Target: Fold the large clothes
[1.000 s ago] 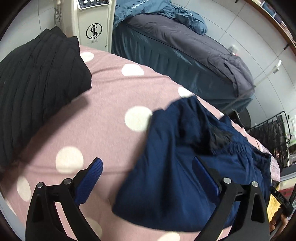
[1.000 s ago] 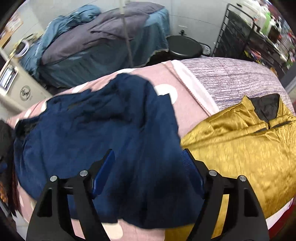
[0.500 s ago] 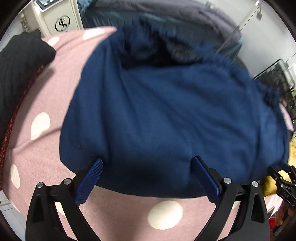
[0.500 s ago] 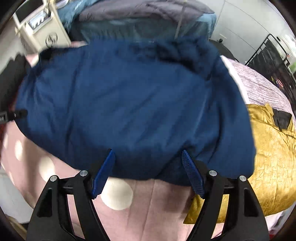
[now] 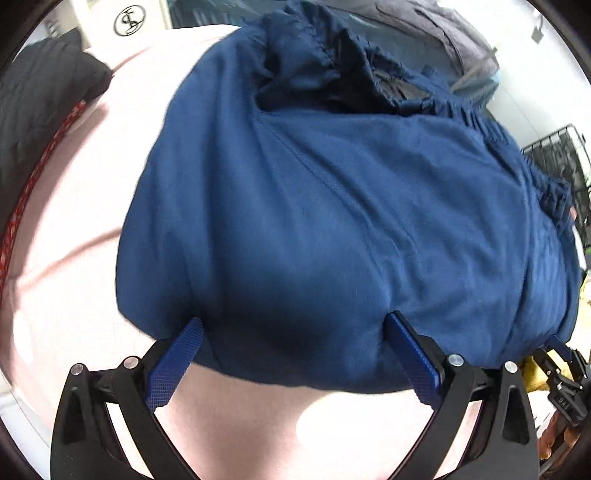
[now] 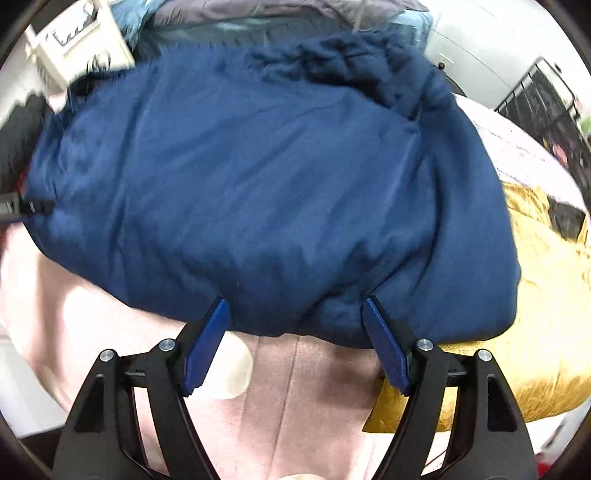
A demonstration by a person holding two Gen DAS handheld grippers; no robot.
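A navy blue garment (image 5: 332, 221) with a gathered elastic waistband at its far end lies bunched on a pink bedspread with white dots (image 5: 81, 221). My left gripper (image 5: 294, 321) points steeply down at the garment's near hem, open wide, with its blue pads (image 5: 173, 365) straddling the hem's left part. In the right wrist view the same garment (image 6: 258, 192) fills the frame. My right gripper (image 6: 295, 303) is also open, with its pads at the near hem further right. Nothing is pinched by either one.
A gold satin garment (image 6: 546, 314) lies right of the navy one, partly under it. A black knit garment (image 5: 37, 110) sits at the bed's left. Beyond the bed are a white appliance (image 5: 129, 18), a second bed with grey bedding (image 6: 258, 11) and a black wire rack (image 6: 546, 99).
Both grippers swung in over the navy garment and sank toward its near hem, so it now fills both views. In the last half second they hardly moved. The jaws stayed wide.
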